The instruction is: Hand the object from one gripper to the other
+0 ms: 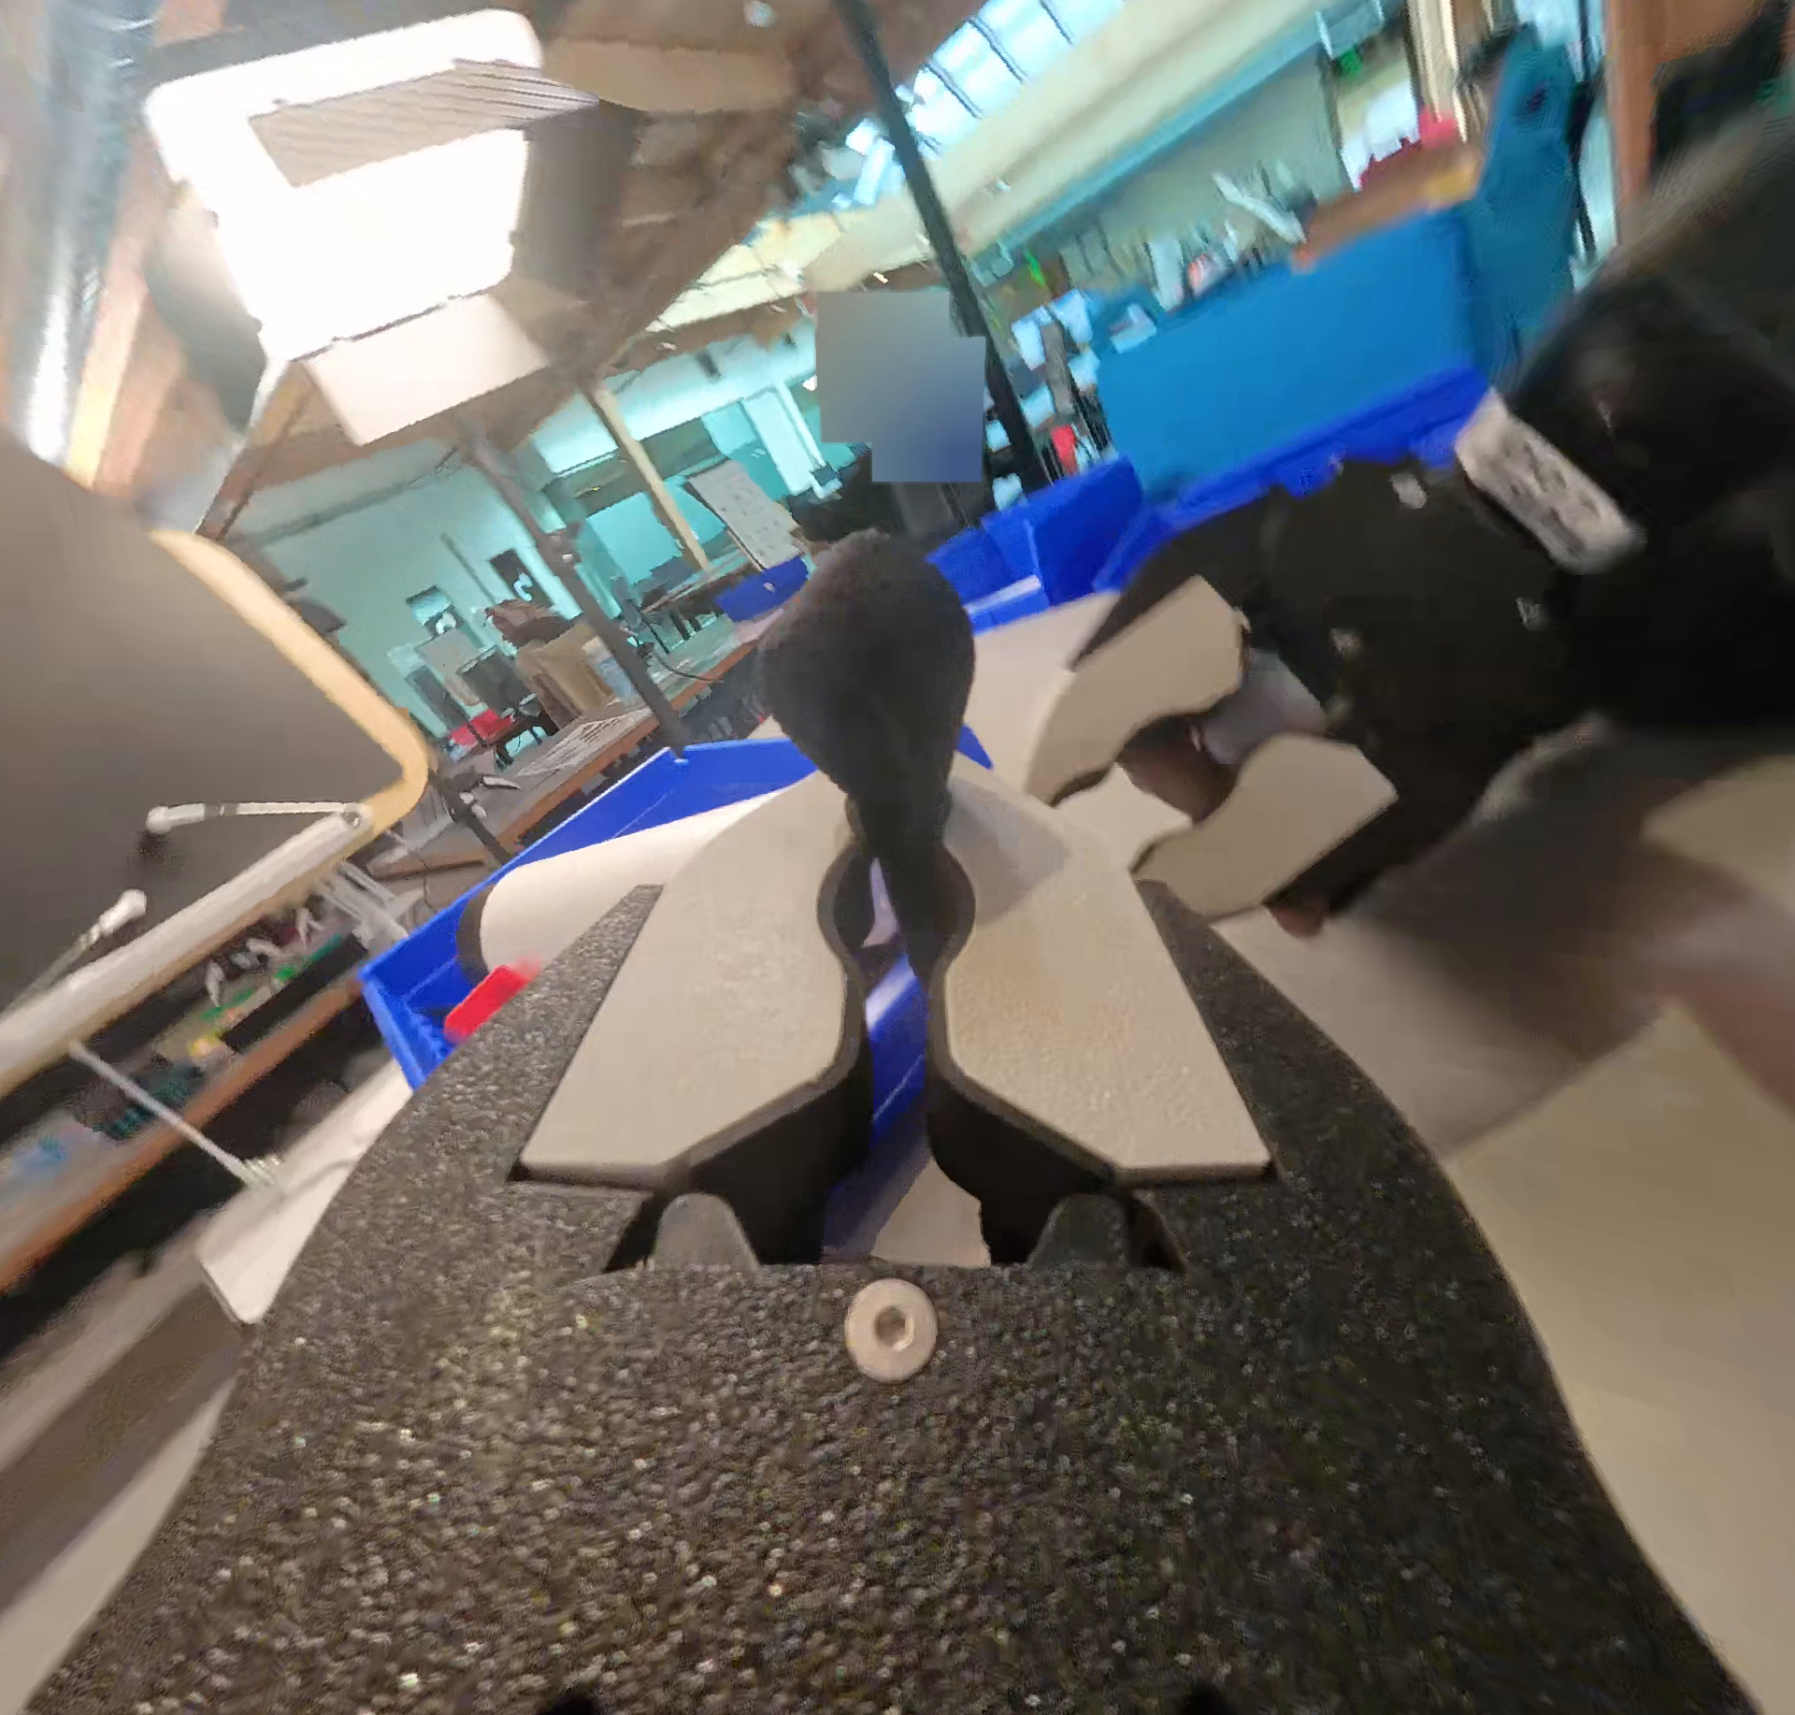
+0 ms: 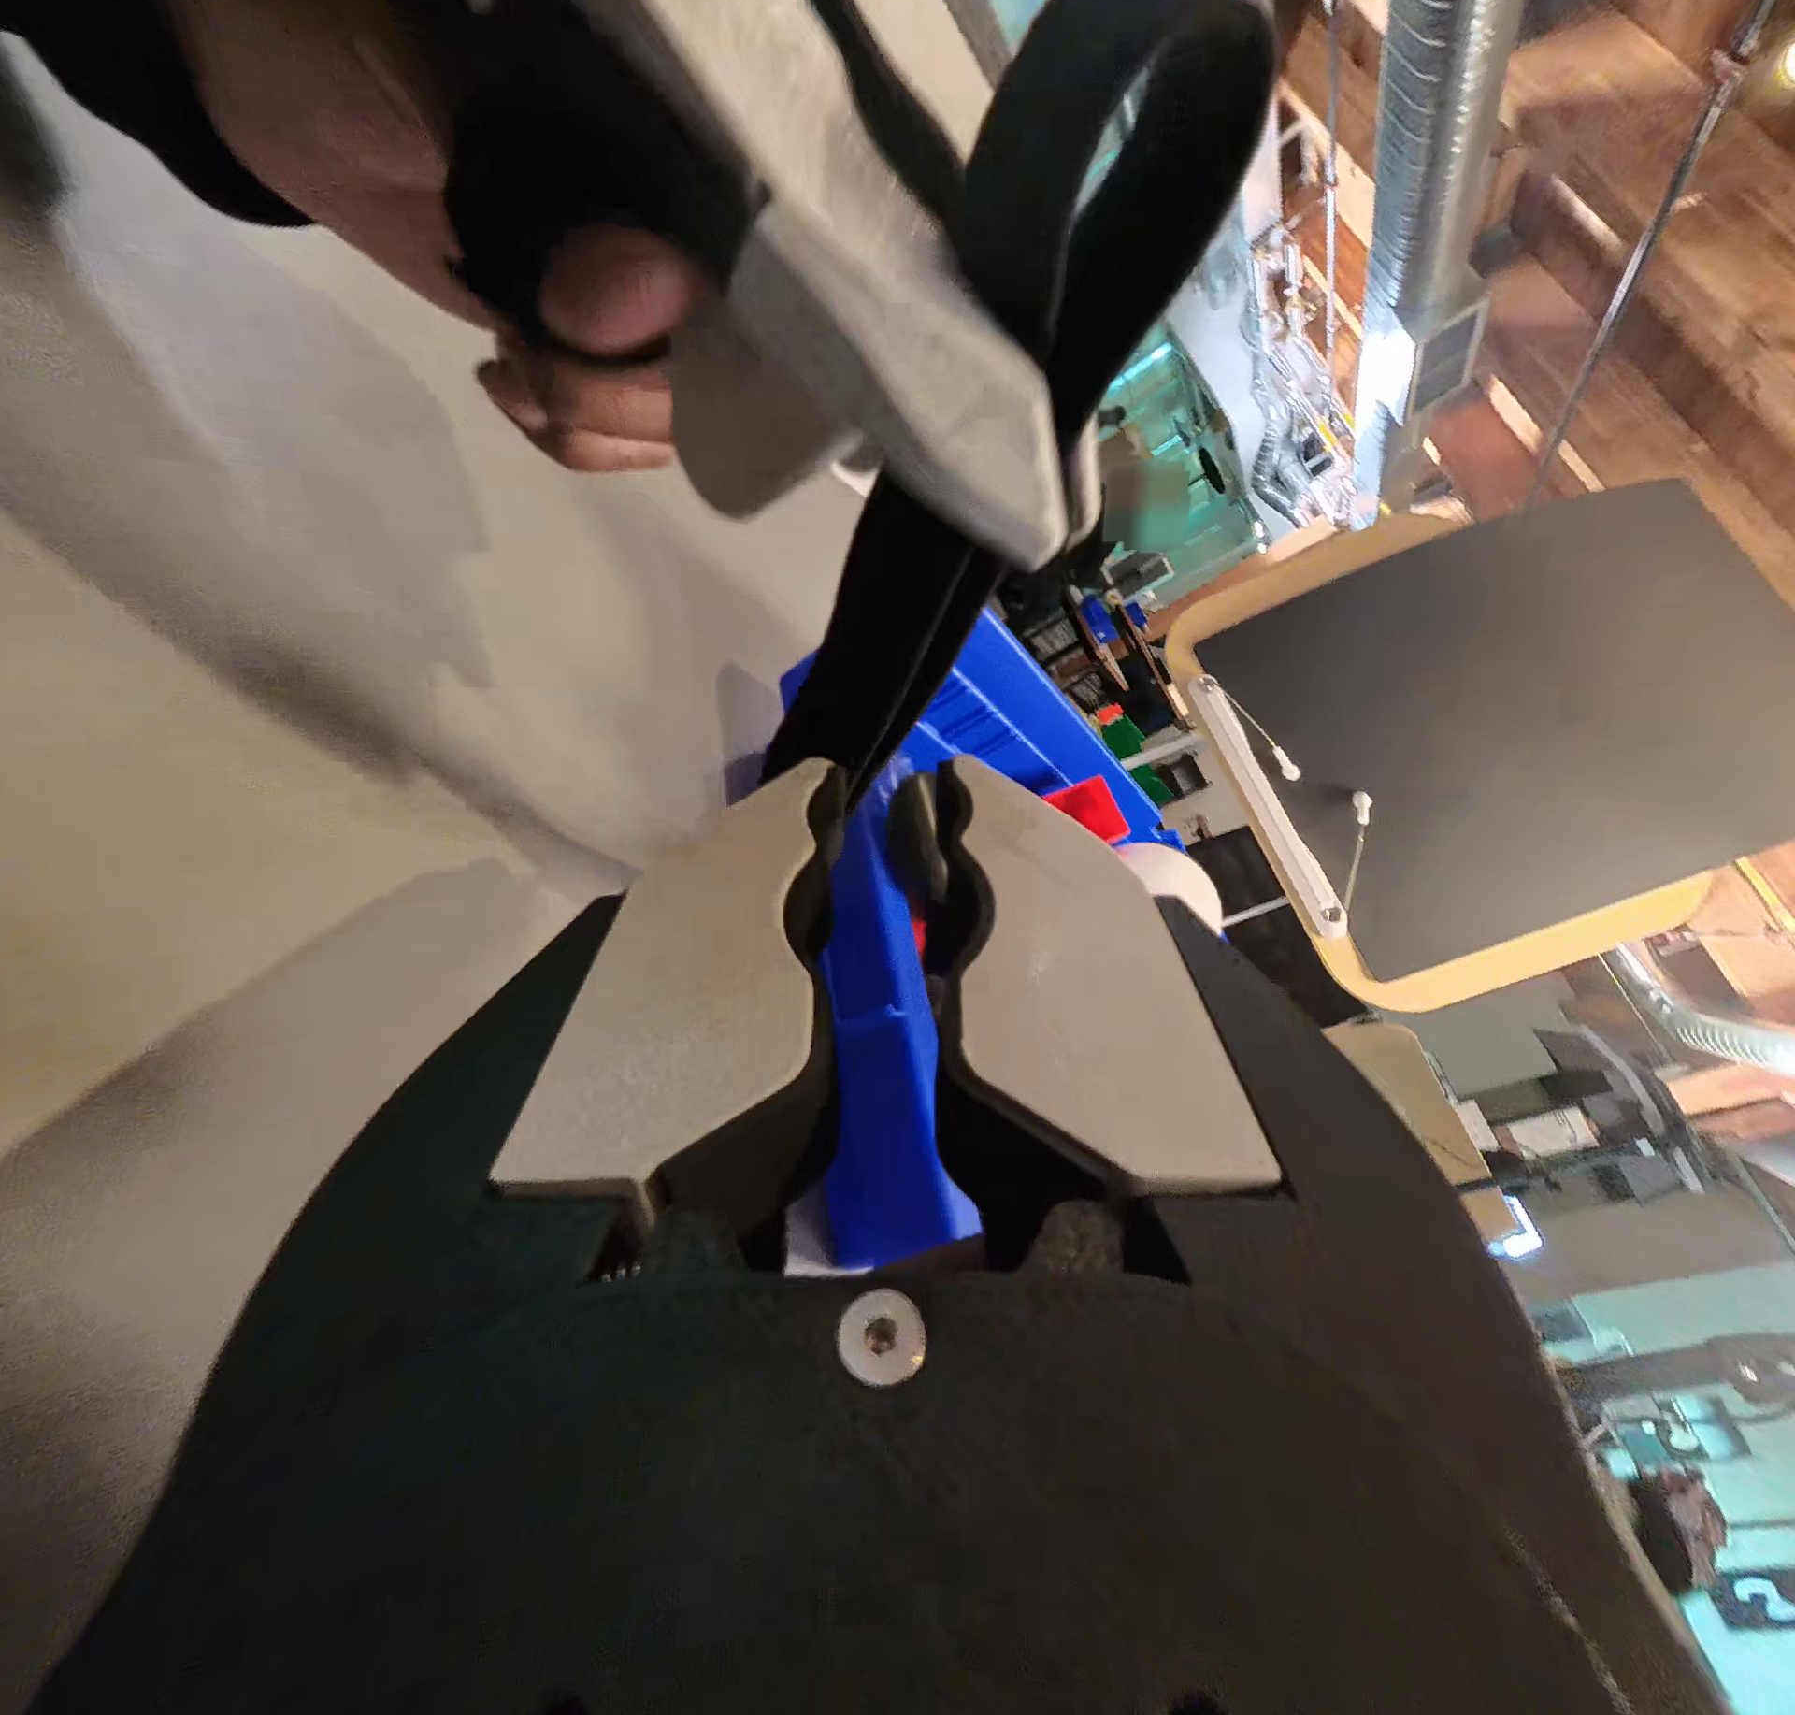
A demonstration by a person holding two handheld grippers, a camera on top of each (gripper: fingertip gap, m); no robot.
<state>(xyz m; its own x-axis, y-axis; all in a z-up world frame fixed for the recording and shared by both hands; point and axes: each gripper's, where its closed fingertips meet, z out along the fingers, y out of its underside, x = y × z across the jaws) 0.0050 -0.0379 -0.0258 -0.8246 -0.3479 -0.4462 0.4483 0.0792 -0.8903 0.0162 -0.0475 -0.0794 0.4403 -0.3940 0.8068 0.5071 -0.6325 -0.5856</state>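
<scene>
A black fabric loop band (image 1: 864, 668) stands up out of my left gripper (image 1: 898, 852), which is shut on its lower part. My right gripper (image 1: 1204, 745) is close on the right in the left wrist view, with its jaws apart. In the right wrist view the band (image 2: 1098, 211) runs through the shut left gripper (image 2: 1049, 502) and its lower end reaches down to the tips of my right gripper (image 2: 879, 794). The right gripper's jaws stand apart, with the band's end at the left fingertip (image 2: 777, 813). A hand (image 2: 602, 308) holds the left gripper.
Blue plastic bins (image 1: 622, 813) (image 2: 874, 1037) stand on the white table (image 1: 1603, 1231) just beyond both grippers, one holding a red piece (image 2: 1088, 809). A black panel with a light wooden rim (image 1: 146, 697) (image 2: 1506, 745) stands to one side. The gap from one gripper's tips to the other's is roughly 6 cm.
</scene>
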